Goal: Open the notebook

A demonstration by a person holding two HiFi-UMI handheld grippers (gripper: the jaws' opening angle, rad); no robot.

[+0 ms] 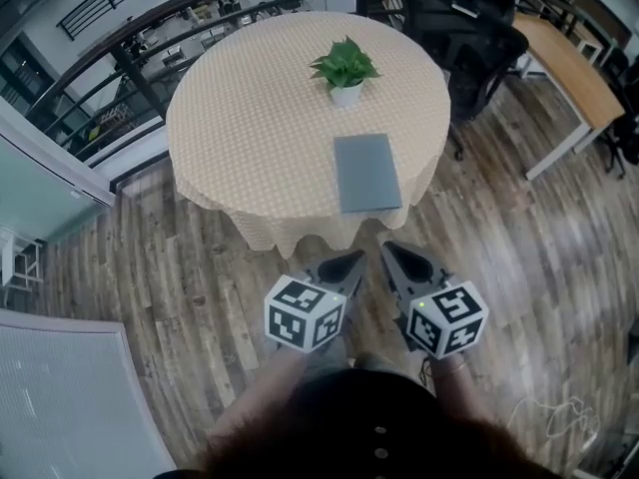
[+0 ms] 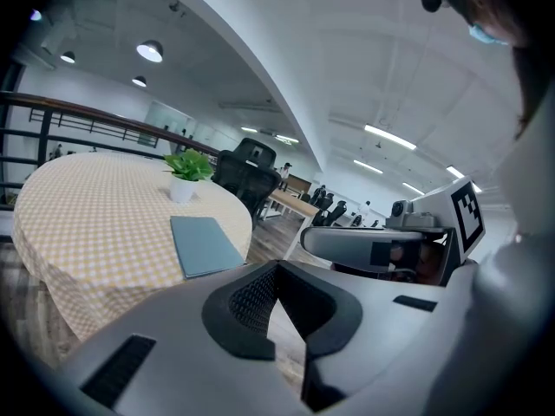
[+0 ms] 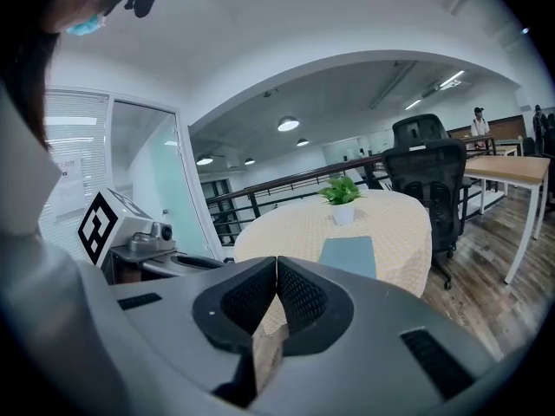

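Note:
A closed grey-blue notebook [image 1: 366,173] lies flat on the near right part of a round table with a beige checked cloth [image 1: 250,118]. It shows again in the left gripper view [image 2: 205,245] and in the right gripper view [image 3: 349,256]. Both grippers hang side by side over the wooden floor, short of the table's near edge and apart from the notebook. My left gripper [image 1: 351,259] [image 2: 277,265] has its tips together with nothing between them. My right gripper [image 1: 391,250] [image 3: 277,260] is likewise shut and empty.
A small potted plant [image 1: 344,68] stands on the table behind the notebook. A black office chair [image 1: 469,38] and a wooden desk [image 1: 569,68] are to the right of the table. A dark railing [image 1: 150,28] runs behind it, with a glass partition [image 1: 40,168] at the left.

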